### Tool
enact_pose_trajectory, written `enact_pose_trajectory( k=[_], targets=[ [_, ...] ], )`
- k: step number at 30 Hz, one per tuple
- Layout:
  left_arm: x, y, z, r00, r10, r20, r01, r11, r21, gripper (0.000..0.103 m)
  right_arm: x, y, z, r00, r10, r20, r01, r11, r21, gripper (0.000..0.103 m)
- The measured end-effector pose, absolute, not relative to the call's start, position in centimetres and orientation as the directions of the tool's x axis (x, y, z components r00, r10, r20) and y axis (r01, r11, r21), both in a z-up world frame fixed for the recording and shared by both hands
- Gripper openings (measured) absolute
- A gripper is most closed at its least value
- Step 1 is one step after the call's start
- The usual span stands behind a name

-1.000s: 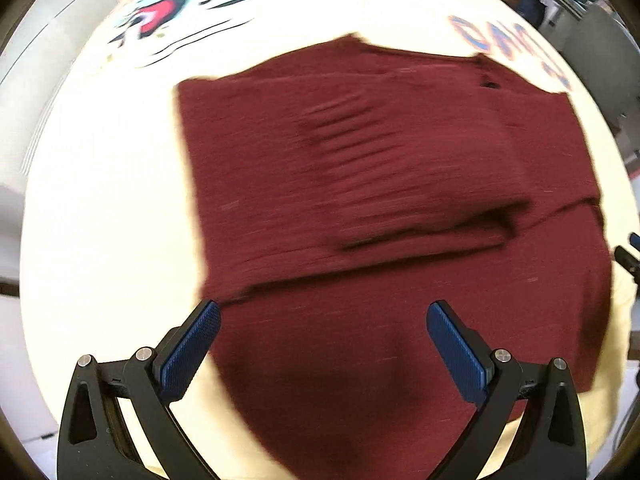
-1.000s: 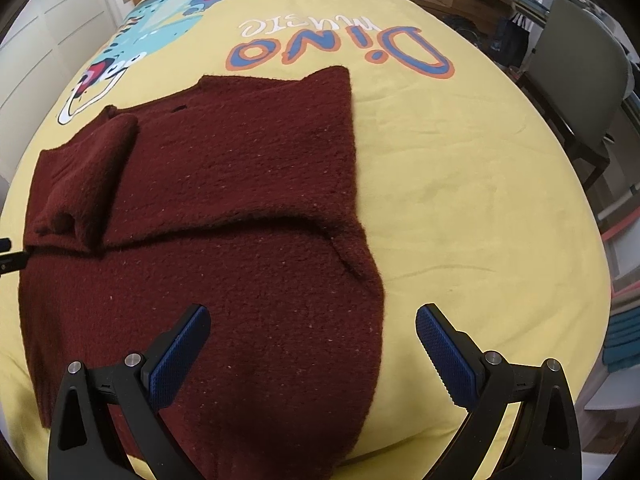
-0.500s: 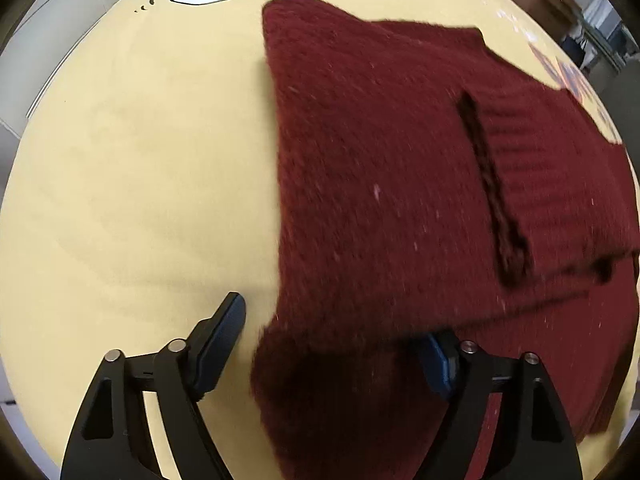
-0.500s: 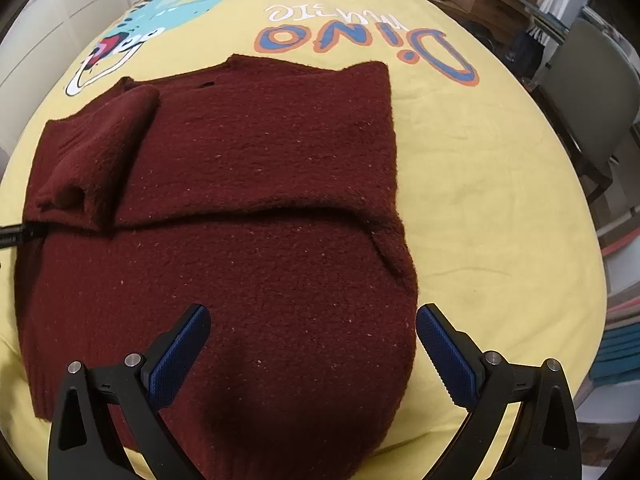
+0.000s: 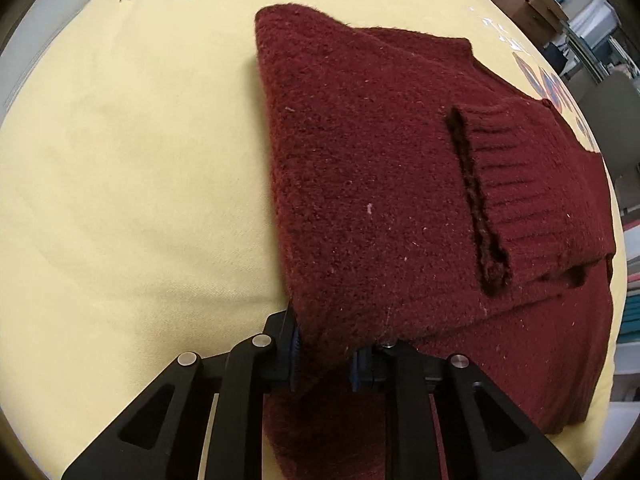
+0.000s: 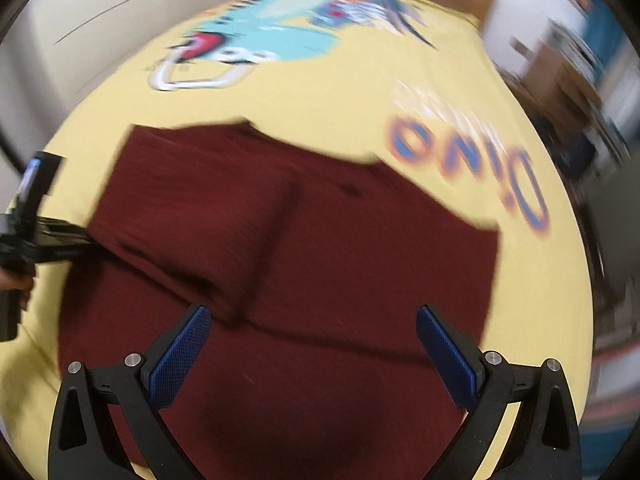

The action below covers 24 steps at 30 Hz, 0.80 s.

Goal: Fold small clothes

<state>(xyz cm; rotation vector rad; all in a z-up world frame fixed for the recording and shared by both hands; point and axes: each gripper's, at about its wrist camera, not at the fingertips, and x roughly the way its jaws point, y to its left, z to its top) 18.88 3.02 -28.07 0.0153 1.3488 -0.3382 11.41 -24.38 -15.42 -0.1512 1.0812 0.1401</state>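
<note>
- Lying on the yellow printed bedsheet (image 5: 120, 160), the maroon sweater (image 5: 380, 184) is seen with one sleeve (image 5: 520, 184) folded across it.
- Its near edge is clamped by the left tool (image 5: 324, 356).
- The right tool (image 6: 312, 344) is held released above the sweater; that view is blurred, so contact apparently is not made.

A dark maroon, fuzzy knitted sweater (image 5: 372, 184) lies partly folded on a yellow printed bedspread. One sleeve is folded across its body, the ribbed cuff (image 5: 516, 184) lying flat on top with its opening edge showing as a dark slit. The near edge of this folded layer is bunched and raised off the lower layer, which spreads flat toward the bedspread's edge.
</note>
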Motion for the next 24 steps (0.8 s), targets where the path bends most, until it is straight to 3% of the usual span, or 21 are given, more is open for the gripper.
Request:
enact_pose_trajectory(
  k=[10,16,19,22,23,24],
  targets=[
    [20.0,3.5,-28.4,0.151,-0.25,-0.956,0.239,0.948,-0.211,0.016,17.6,-12.4,-18.5,0.357,0.176,-0.918,-0.443,0.896,-0.001,0.102],
    [20.1,2.4,-28.6,0.146,-0.241,-0.96,0.236,0.95,-0.203,0.016,19.2,-10.0,-23.4,0.262,0.194,-0.945,-0.43,0.901,0.066,0.09],
    [20.1,3.3,-28.2,0.145,-0.246,-0.959,0.235,0.949,-0.208,0.016,19.6,-9.7,-24.8,0.244,0.176,-0.954,-0.424,0.904,0.058,0.075],
    [20.2,3.1,-28.3,0.144,-0.247,-0.958,0.241,0.948,-0.208,0.016,19.6,-10.4,-25.0,0.257,0.169,-0.952,-0.403,0.914,0.053,0.04],
    [20.3,3.1,-28.3,0.141,-0.249,-0.958,0.245,0.947,-0.21,0.016,19.5,-10.8,-24.8,0.262,0.167,-0.95,-0.395,0.917,0.052,0.023],
    [20.4,3.1,-28.3,0.138,-0.251,-0.958,0.245,0.946,-0.213,0.016,19.5,-11.3,-24.5,0.263,0.172,-0.949,-0.389,0.919,0.058,0.02]
  ],
)
